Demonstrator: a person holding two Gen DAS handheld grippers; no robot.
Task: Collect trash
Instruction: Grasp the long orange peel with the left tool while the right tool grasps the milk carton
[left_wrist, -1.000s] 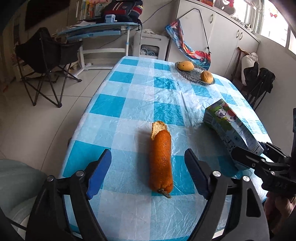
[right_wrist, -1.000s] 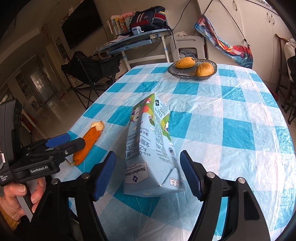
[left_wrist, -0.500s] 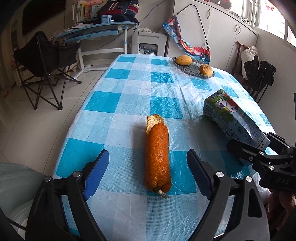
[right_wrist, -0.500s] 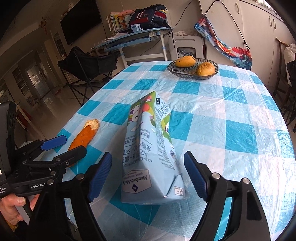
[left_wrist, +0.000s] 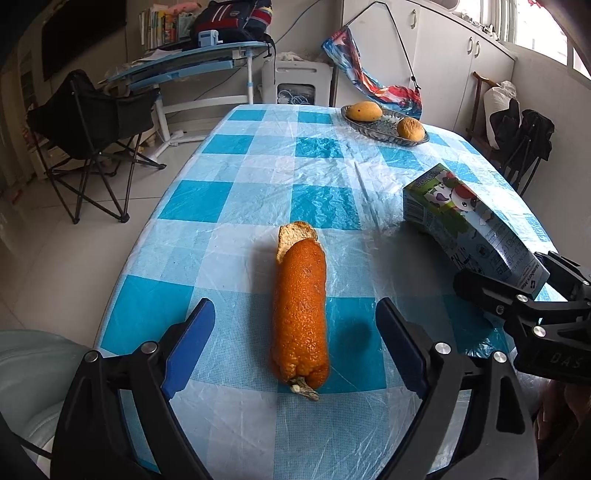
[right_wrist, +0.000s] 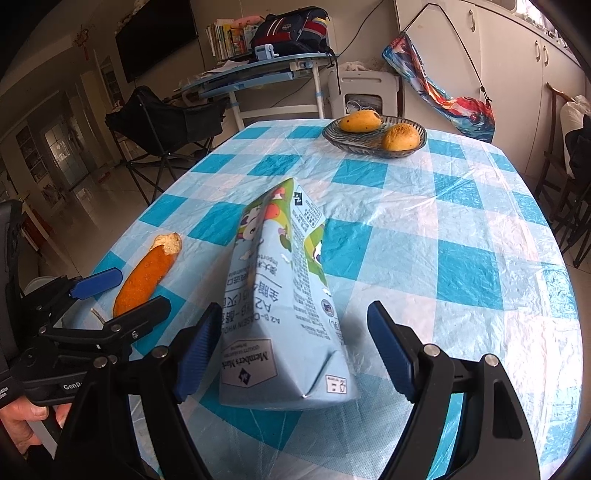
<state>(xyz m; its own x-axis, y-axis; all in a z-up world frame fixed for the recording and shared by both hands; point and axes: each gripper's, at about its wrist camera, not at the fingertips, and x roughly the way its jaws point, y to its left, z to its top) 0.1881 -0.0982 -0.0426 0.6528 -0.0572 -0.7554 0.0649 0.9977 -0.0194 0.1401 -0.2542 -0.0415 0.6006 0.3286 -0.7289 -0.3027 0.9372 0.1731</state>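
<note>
Widening since earlier: left tool (left_wrist: 295, 350) gapes around orange peel (left_wrist: 299, 314) | right tool (right_wrist: 291, 350) wide, straddling carton (right_wrist: 284, 295), ungripped

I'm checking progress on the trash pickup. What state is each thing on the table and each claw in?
Orange peel: lying flat on the tablecloth, between the left claw's pads, untouched.
Milk carton: tipped on its side, between the right claw's pads, not gripped.
Left claw: open, jaws just widened.
Right claw: open.
Fruit dish: upright at the far end, holding two fruits.
</note>
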